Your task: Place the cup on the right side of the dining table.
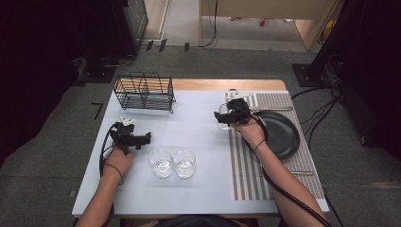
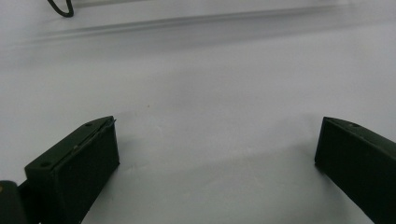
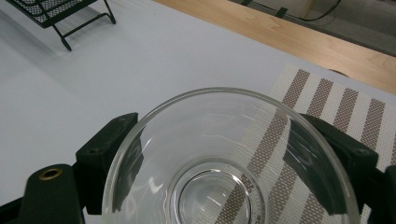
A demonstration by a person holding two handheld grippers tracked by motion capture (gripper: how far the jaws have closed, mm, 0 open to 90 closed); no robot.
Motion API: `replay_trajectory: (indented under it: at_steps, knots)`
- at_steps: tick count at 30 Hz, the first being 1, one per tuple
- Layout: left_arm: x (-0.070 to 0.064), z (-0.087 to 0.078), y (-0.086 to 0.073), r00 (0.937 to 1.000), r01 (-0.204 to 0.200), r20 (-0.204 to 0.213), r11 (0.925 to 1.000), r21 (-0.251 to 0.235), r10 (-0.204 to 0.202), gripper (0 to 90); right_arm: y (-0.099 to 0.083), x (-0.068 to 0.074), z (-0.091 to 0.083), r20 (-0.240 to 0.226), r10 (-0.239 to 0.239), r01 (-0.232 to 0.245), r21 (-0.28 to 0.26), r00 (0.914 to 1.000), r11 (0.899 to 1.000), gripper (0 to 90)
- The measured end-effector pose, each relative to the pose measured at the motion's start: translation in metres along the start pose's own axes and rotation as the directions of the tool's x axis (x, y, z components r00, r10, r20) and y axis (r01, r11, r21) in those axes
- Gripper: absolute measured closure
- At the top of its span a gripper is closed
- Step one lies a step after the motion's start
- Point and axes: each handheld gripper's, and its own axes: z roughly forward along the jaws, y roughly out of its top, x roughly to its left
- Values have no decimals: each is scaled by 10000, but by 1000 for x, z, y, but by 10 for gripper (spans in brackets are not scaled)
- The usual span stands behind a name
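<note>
My right gripper [image 1: 229,117] is shut on a clear glass [image 1: 225,121] at the left edge of the striped placemat [image 1: 246,170]. In the right gripper view the glass [image 3: 224,158] stands upright, seen from above, with the black jaws of my right gripper [image 3: 217,122] pressed against its two sides. My left gripper [image 1: 132,137] rests low over the white table at the left, open. In the left gripper view, the left gripper [image 2: 218,122] has its jaws wide apart over bare tabletop. Two more clear glasses [image 1: 161,162] [image 1: 185,162] stand side by side near the middle front.
A black wire rack [image 1: 144,91] stands at the back left; its foot [image 3: 65,28] appears in the right gripper view. A black plate [image 1: 280,135] lies on the placemat right of the held glass. Bare wood [image 1: 227,84] runs along the table's far edge.
</note>
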Motion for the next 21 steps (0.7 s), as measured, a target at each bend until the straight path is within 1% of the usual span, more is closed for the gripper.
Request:
replay_trajectory:
  at_steps: [21]
  knots:
    - [0, 0, 0, 10000, -2, 0, 10000, 0, 2, 0, -1, -9, -1, 211, 200, -199, -8, 9996, 9998, 179]
